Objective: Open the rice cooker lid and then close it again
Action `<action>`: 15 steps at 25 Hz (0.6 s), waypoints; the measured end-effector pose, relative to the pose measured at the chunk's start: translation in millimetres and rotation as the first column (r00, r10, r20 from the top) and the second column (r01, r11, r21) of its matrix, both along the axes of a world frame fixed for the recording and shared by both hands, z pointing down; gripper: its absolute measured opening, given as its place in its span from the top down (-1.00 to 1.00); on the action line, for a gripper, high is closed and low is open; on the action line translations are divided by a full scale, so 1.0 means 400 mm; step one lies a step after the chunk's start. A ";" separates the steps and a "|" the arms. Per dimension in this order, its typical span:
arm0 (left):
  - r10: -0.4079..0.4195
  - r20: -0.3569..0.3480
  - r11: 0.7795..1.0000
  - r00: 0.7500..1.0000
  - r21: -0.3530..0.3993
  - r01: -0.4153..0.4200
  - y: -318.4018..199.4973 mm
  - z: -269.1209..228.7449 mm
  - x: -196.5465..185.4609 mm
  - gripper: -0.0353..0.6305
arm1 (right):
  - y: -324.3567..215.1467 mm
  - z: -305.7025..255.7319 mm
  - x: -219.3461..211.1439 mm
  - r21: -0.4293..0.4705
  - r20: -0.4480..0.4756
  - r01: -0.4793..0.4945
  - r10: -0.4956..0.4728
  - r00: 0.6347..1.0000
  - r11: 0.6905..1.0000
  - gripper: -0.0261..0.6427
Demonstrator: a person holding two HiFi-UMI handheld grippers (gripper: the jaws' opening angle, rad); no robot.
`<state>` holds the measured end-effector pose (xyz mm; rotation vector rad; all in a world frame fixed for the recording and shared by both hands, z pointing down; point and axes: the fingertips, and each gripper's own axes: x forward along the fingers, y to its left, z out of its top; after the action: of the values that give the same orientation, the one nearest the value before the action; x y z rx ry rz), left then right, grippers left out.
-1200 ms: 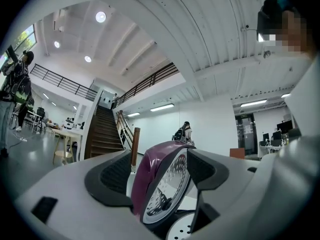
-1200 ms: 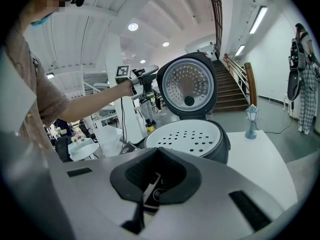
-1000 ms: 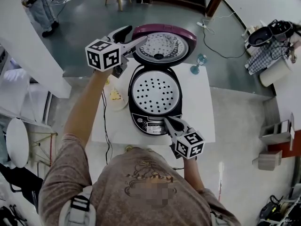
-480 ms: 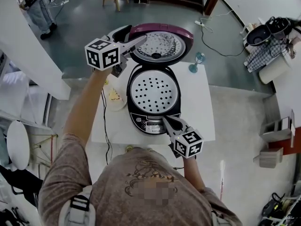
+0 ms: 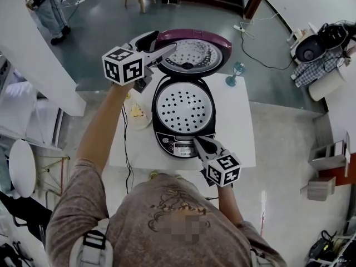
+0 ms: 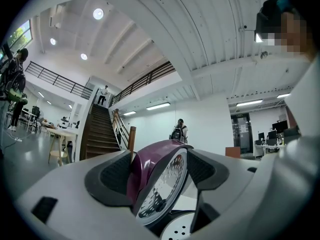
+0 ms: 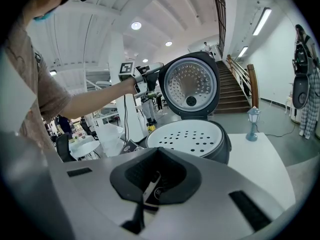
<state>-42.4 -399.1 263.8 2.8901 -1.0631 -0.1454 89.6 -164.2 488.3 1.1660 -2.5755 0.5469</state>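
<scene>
White table: left tool pinches upright lid edge; right tool pressed together.

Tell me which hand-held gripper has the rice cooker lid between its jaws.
The left hand-held gripper: its jaws clamp the rim of the raised purple lid. The right hand-held gripper is shut, down at the cooker's front panel.

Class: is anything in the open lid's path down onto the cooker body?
Nothing visible. The lid, gripped by the left gripper, has a clear path to the cooker body; the right gripper sits at the front panel.
</scene>
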 end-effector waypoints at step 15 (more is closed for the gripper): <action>0.028 -0.040 1.000 0.999 0.012 -0.028 0.069 0.005 -0.002 -0.15 | 0.001 0.001 -0.003 0.002 -0.004 0.009 -0.009 1.000 1.000 0.91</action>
<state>-43.2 -371.5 266.0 2.8973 -1.0179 -0.2082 88.5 -164.0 488.5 1.1548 -2.5770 0.5405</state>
